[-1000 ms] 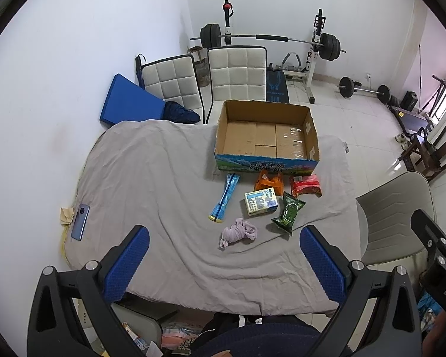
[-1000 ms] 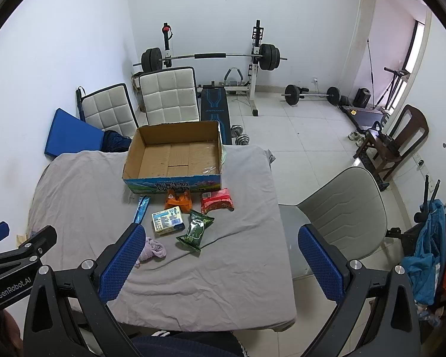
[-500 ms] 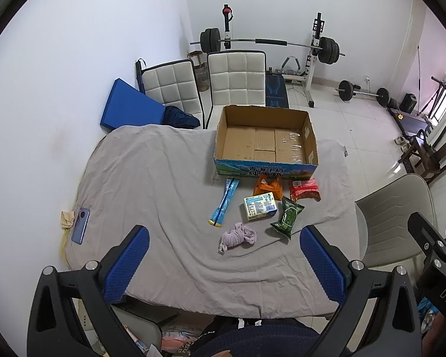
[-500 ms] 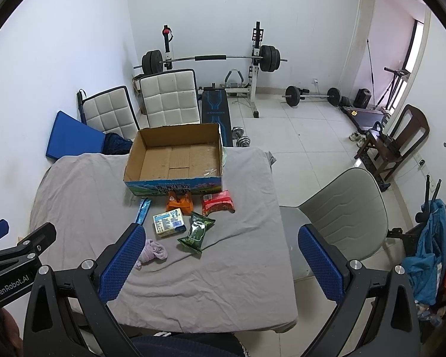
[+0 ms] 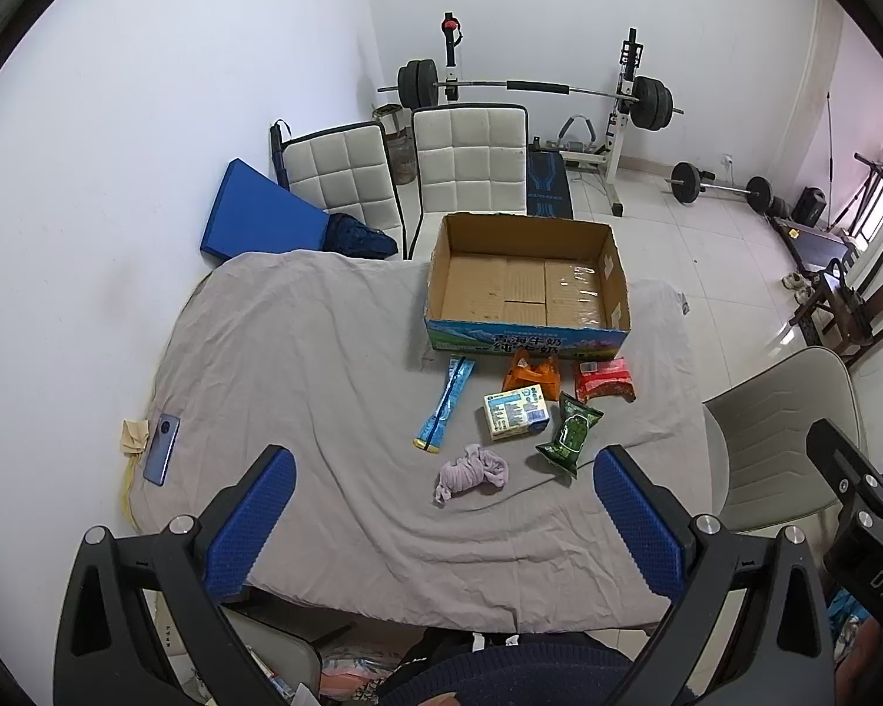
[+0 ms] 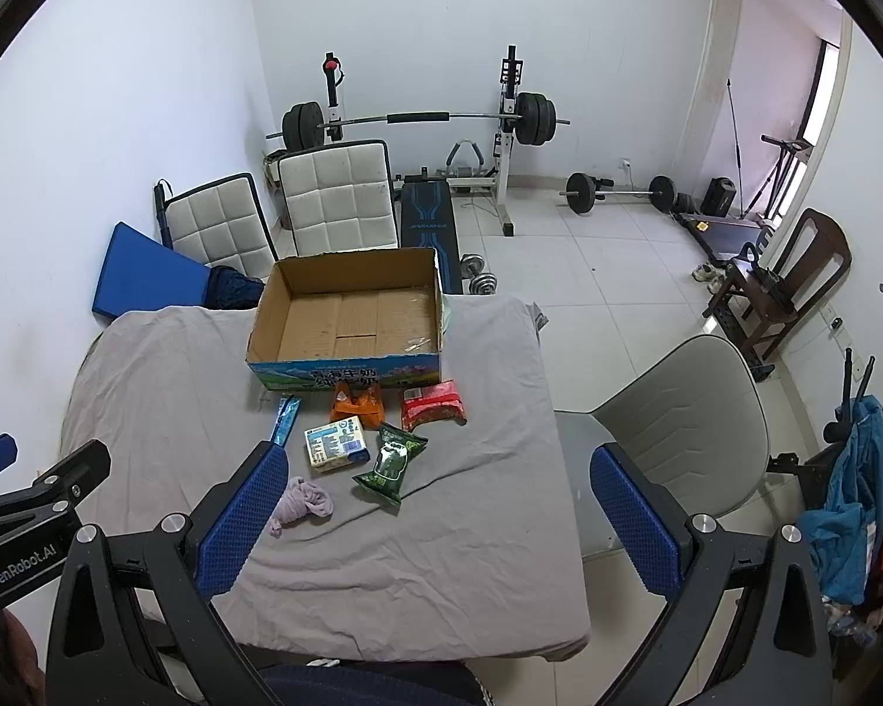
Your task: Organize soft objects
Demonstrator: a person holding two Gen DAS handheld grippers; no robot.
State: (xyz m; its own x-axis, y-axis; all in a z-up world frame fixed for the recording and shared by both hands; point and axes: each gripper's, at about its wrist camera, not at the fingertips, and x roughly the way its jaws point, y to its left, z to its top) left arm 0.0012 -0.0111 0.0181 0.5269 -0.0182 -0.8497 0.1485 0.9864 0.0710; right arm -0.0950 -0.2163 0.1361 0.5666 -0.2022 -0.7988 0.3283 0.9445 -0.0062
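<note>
An empty cardboard box (image 5: 527, 285) (image 6: 347, 317) stands on the grey-clothed table (image 5: 300, 365). In front of it lie a long blue packet (image 5: 444, 403), an orange pouch (image 5: 531, 373), a red packet (image 5: 605, 379), a white-blue tissue pack (image 5: 515, 412), a green snack bag (image 5: 570, 434) and a crumpled purple cloth (image 5: 472, 473). The same items show in the right wrist view: green bag (image 6: 389, 462), purple cloth (image 6: 301, 503), red packet (image 6: 432, 404). My left gripper (image 5: 441, 520) and right gripper (image 6: 435, 518) both hover open, high above the near table edge, holding nothing.
A phone (image 5: 161, 456) lies at the table's left edge. A grey chair (image 6: 677, 429) stands right of the table, two white padded chairs (image 5: 468, 162) behind it. A barbell rack (image 6: 424, 117), weights and a wooden chair (image 6: 789, 288) occupy the tiled floor.
Both grippers have drifted slightly up and back, so the table and items sit a little farther away. Nothing on the table moved.
</note>
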